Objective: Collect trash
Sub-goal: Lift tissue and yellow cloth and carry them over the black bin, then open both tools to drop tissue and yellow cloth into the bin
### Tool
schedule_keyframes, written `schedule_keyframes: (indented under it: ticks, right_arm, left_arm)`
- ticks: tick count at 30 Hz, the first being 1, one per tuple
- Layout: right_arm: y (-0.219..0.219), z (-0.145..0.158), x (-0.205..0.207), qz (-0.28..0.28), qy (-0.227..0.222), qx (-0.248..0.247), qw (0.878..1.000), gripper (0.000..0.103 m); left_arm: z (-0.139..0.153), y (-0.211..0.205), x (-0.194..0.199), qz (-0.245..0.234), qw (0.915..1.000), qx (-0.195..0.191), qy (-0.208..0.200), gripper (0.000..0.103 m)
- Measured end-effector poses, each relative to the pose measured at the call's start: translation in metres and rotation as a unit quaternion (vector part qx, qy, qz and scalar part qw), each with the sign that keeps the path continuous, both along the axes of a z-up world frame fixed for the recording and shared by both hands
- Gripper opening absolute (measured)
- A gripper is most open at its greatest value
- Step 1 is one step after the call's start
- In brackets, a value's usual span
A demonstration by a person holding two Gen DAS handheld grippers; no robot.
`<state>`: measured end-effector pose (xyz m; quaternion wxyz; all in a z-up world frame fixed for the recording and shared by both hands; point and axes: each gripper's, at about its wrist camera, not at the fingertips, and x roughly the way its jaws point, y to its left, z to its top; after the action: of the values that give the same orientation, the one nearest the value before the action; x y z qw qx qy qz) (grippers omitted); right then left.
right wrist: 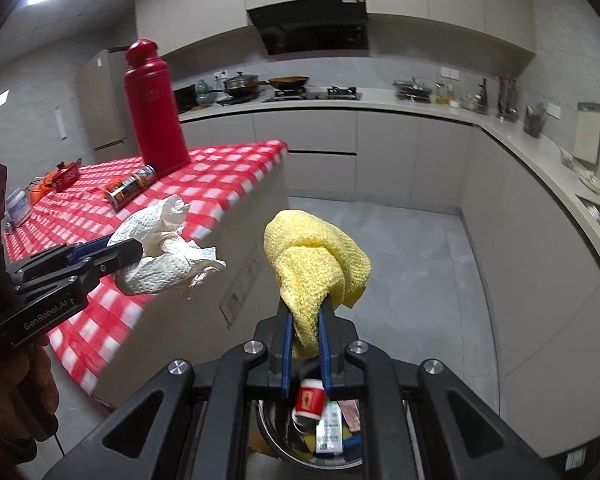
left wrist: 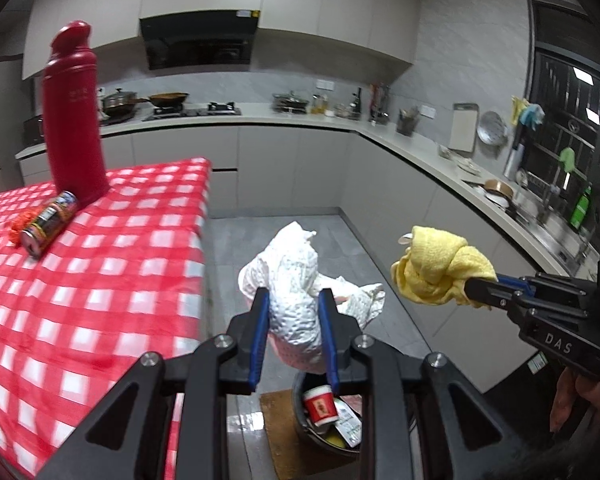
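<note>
The left gripper (left wrist: 294, 300) is seen at 6 o'clock in the left wrist view, its blue-lined jaws clamped on a crumpled white paper towel (left wrist: 296, 280). The right gripper (right wrist: 306, 312) is likewise closed on a bunched yellow cloth (right wrist: 316, 256); in the left wrist view it enters from 3 o'clock. Directly below both grippers, at 6 o'clock, a dark bin (left wrist: 304, 432) is seen on the floor, with a red paper cup (left wrist: 320, 406) and wrappers inside; the towel and cloth are held above it. At 9 o'clock, a red-checked table (left wrist: 100, 280) is seen, bearing a can (left wrist: 50, 224) lying on its side just beside an upright red flask (left wrist: 74, 120). Farther off, from 10 to 3 o'clock, a counter (left wrist: 260, 120) with cookware is visible beneath a range hood (left wrist: 198, 42).
</note>
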<state>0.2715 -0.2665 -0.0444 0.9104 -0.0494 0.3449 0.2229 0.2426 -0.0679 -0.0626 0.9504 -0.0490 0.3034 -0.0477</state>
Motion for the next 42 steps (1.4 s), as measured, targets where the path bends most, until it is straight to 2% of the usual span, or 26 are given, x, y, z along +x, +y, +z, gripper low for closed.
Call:
schedule_keyframes:
  ticks: [12, 23, 32, 38, 40, 41, 42]
  right_arm:
    - [-0.038, -0.039, -0.014, -0.027, 0.029, -0.005, 0.999, 0.012]
    - [-0.055, -0.090, -0.009, -0.013, 0.064, -0.021, 0.998, 0.012]
    - [-0.060, -0.145, 0.006, 0.014, 0.102, -0.029, 0.994, 0.012]
    - [-0.059, -0.182, 0.018, 0.032, 0.128, -0.033, 0.991, 0.012]
    - [-0.056, -0.193, 0.022, 0.043, 0.135, -0.040, 0.989, 0.013]
    - [-0.054, -0.202, 0.025, 0.042, 0.130, -0.063, 0.989, 0.022]
    - [-0.056, -0.206, 0.028, 0.031, 0.126, -0.080, 0.988, 0.061]
  left_arm:
    - [-0.039, -0.047, 0.001, -0.046, 0.9982, 0.004, 0.038, 0.026]
    - [-0.083, -0.074, 0.006, -0.043, 0.9961, 0.003, 0.077, 0.026]
    - [-0.133, -0.084, 0.012, -0.027, 0.9928, -0.003, 0.116, 0.026]
    - [-0.156, -0.094, 0.020, -0.026, 0.9896, -0.009, 0.141, 0.026]
    - [-0.167, -0.098, 0.024, -0.034, 0.9876, -0.014, 0.153, 0.035]
    - [-0.174, -0.099, 0.026, -0.030, 0.9860, -0.007, 0.164, 0.055]
    - [-0.180, -0.097, 0.029, -0.007, 0.9840, 0.014, 0.178, 0.078]
